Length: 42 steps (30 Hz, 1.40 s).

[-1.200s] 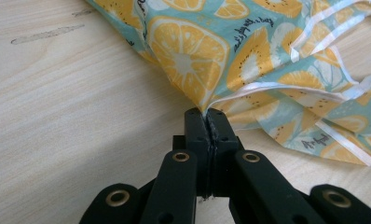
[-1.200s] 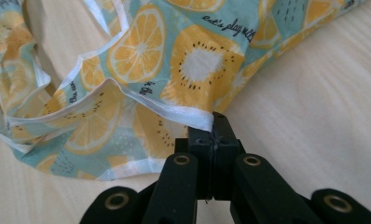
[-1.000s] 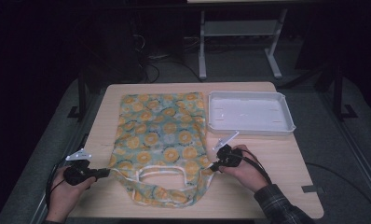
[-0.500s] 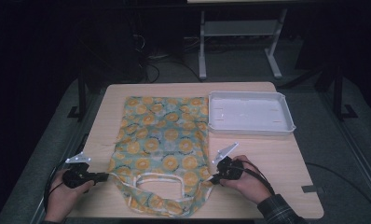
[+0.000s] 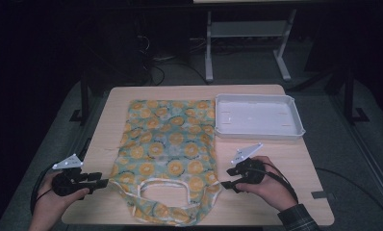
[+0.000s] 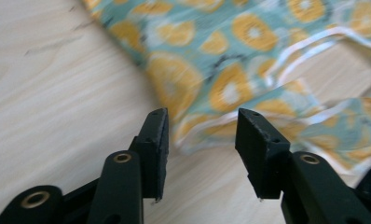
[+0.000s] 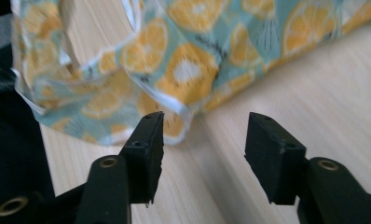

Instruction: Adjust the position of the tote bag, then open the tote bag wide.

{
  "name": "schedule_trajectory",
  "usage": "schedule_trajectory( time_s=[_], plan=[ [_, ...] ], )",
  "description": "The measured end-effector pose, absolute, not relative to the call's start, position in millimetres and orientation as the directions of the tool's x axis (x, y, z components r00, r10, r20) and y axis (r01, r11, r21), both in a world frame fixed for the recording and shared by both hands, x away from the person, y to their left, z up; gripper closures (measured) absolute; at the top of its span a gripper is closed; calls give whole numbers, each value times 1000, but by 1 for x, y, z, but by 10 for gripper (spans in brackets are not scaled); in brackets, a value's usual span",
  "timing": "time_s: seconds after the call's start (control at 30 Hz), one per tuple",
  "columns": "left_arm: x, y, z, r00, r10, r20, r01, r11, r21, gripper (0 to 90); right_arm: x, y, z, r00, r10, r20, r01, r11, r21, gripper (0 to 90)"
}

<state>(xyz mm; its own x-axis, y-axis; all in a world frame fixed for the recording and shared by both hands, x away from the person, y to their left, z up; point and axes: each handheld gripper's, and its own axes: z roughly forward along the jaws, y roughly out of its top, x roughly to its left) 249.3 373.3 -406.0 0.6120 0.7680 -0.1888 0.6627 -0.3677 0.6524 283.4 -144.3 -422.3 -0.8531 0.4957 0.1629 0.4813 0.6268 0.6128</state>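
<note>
A teal cloth printed with orange slices (image 5: 168, 149) lies spread flat on the wooden table (image 5: 286, 163), its white-edged neck opening toward the near edge. My left gripper (image 5: 103, 183) sits at the cloth's near left corner, and its jaws have just been opening. In the left gripper view the gripper (image 6: 202, 114) stands open, with the cloth's white hem (image 6: 207, 126) loose just ahead of the pads. My right gripper (image 5: 226, 179) is at the near right corner. Its jaws (image 7: 204, 116) have also just been opening, and the cloth (image 7: 188, 70) lies free beyond them.
An empty white tray (image 5: 257, 115) stands at the far right of the table, close to the cloth's right edge. The cloth's lowest part reaches the table's near edge. Dark floor and a metal stand lie beyond the table.
Both grippers, shut on the cloth's near corners before, have opened and let go. The cloth was drawn toward the near edge and now lies flatter. Both hands have lifted a little.
</note>
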Motion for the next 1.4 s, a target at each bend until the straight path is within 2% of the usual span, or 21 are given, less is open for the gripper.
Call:
schedule_trajectory(
  time_s=[0.17, 0.57, 0.67, 0.93, 1.23, 1.4],
  plan=[
    [255, 357, -404, 656, 731, -186, 641, -411, 648, 495, 286, -135, -414, -868, 473, 152, 455, 633, 626, 393],
    [277, 319, -399, 744, 652, -145, 573, -512, 640, 452, 292, -102, -405, -900, 411, 144, 398, 644, 654, 360],
    [282, 312, -404, 760, 637, -133, 564, -543, 622, 446, 297, -92, -412, -920, 370, 128, 359, 669, 650, 352],
    [278, 304, -425, 783, 606, -142, 567, -600, 565, 402, 294, -74, -431, -937, 320, 141, 336, 715, 613, 337],
    [272, 301, -435, 823, 556, -117, 523, -661, 537, 304, 284, -69, -443, -948, 291, 130, 311, 755, 577, 301],
    [269, 298, -444, 844, 527, -98, 499, -704, 505, 259, 280, -62, -457, -963, 254, 92, 262, 794, 548, 265]
  ],
)
